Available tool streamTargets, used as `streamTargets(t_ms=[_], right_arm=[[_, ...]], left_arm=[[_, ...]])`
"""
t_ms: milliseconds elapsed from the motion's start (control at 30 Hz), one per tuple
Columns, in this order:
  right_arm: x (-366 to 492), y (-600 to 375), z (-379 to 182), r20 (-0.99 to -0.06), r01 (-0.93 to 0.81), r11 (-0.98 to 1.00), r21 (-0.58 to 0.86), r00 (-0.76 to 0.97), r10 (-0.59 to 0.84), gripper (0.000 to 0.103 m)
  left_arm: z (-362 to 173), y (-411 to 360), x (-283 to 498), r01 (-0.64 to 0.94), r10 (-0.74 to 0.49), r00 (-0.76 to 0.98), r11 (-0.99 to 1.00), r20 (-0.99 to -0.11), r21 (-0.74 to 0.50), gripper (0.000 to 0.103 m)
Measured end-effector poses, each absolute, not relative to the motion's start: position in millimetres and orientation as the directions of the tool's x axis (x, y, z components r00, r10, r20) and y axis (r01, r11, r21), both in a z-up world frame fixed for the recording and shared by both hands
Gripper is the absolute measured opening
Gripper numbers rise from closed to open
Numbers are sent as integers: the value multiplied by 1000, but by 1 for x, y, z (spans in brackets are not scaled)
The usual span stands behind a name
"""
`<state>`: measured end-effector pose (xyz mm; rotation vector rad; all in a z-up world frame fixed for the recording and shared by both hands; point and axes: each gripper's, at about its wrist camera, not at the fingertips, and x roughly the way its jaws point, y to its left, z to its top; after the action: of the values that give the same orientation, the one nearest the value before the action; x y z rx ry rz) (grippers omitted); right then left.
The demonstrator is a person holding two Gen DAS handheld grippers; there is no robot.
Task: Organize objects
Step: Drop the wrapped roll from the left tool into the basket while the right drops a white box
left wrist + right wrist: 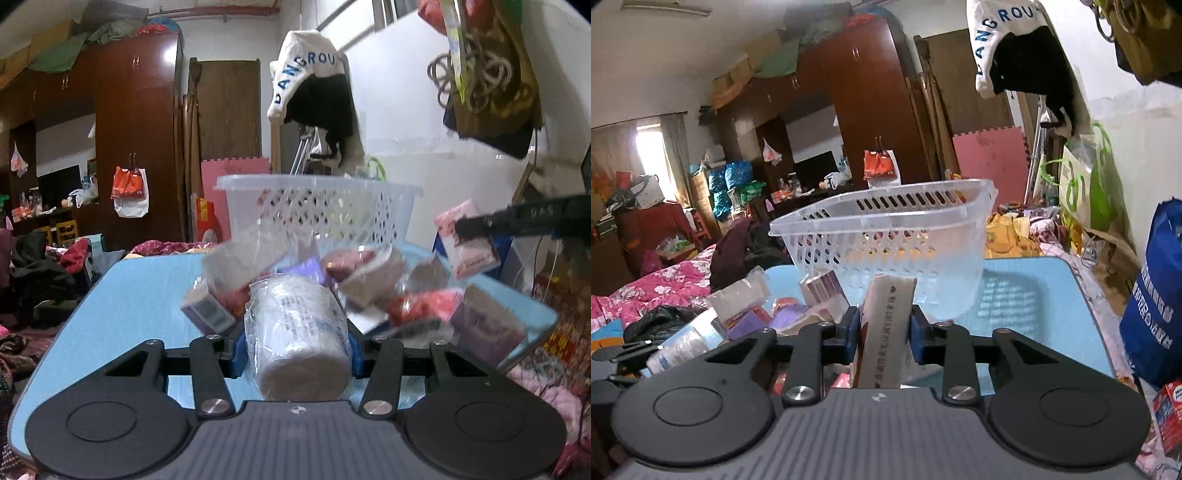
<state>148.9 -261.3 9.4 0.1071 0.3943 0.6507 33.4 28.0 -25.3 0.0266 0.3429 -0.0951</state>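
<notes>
My left gripper [298, 350] is shut on a white roll wrapped in clear plastic [299, 332], held just above the light blue table [129, 295]. My right gripper [883, 332] is shut on a tall, narrow pink and beige box [886, 332] that stands upright between the blue pads. In the left wrist view that pink box [467, 243] hangs at the right, with a black finger [517, 218] on it. A clear perforated plastic basket [258, 182] [849, 221] stands at the far side of the table. Several small boxes and packets [369, 280] [746, 306] lie heaped in front of it.
A blue bag [1152, 314] and a red carton [1167, 417] sit off the table's right edge. A bed with a pink floral cover [646, 288] lies to the left. Clothes [314, 92] hang behind the basket. Bare table surface [1034, 295] shows right of the basket.
</notes>
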Motion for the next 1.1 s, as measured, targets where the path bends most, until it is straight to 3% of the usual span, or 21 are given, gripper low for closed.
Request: streamTargets(t_ms=[267,433,633,700,733,767,800,833,867,1100], right_arm=[[171,-233,78,-261,-601,790,119,749,609,31],[219,-195,103,-298,-572,820,26,778,553,31],[274,-165,87,-401,-533,846,-14,778,483,32],[278,-157,77,-424,-527,849,-39,778,463,36],[276,-156,74,-424,-523,851,-48,782,457,44],[270,-156,72,-415,-524,850,-55,786,457,58],[261,-158,73,-399,-530,846,-62,790,466,67],[251,-162,76,-381,-538,840,-69,793,476,84],[239,-167,78,-360,-546,834,-75,795,488,93],[145,-229,44,-319,-638,769,-31,736,597,103]], left_arm=[[45,32,84,141,-159,950,986,-267,-85,53],[83,32,177,100,-139,934,986,-330,-131,53],[79,37,265,-1,-72,898,986,-435,-167,54],[72,38,274,7,-87,881,985,-466,-171,70],[69,38,273,8,-89,879,985,-469,-172,76],[68,37,268,9,-84,883,987,-462,-162,85],[68,35,261,10,-74,885,990,-459,-142,88],[70,34,252,10,-66,893,992,-445,-127,88],[72,34,239,13,-60,904,993,-424,-114,88],[52,34,112,98,-97,949,995,-301,-10,88]])
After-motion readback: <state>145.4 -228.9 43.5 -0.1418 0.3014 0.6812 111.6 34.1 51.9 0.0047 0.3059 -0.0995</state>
